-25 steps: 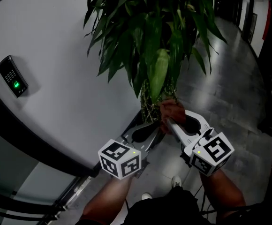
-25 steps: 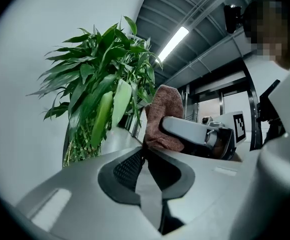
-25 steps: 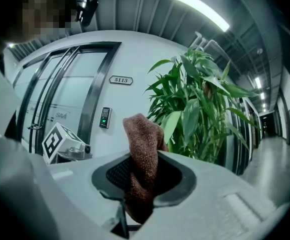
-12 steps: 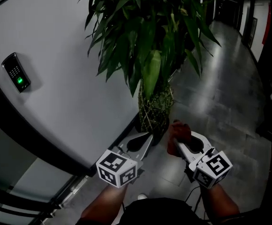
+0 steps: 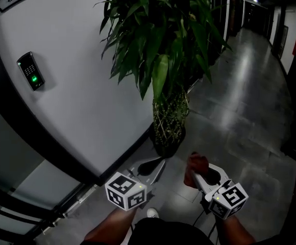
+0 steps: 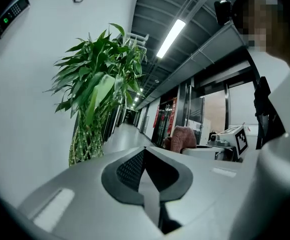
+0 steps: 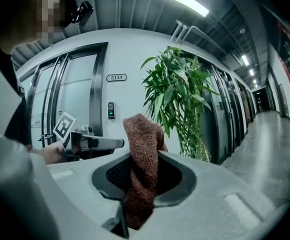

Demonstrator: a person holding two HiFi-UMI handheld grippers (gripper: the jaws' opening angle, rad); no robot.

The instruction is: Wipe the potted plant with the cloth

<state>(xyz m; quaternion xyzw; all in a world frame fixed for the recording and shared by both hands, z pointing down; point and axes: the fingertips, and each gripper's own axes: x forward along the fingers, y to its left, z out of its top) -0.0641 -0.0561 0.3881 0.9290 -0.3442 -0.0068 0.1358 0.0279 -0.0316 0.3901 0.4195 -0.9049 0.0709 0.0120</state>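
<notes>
Little to call finished from here: hanging low over the floor, well short of the potted plant [image 5: 161, 60], with no leaf touched. Clamped in the right gripper [image 7: 137, 184], a reddish-brown cloth [image 7: 142, 149], bunched upright. Shut on nothing, the left gripper [image 6: 146, 184], just beside it. Left to do, most likely: reaching up and wiping the leaves. Down in the dark pot [image 5: 169, 148] by the curved wall, just lattice-woven stalks.

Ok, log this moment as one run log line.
left tongs: shut, empty | right tongs: shut on cloth | plant: clear of both tongs
</notes>
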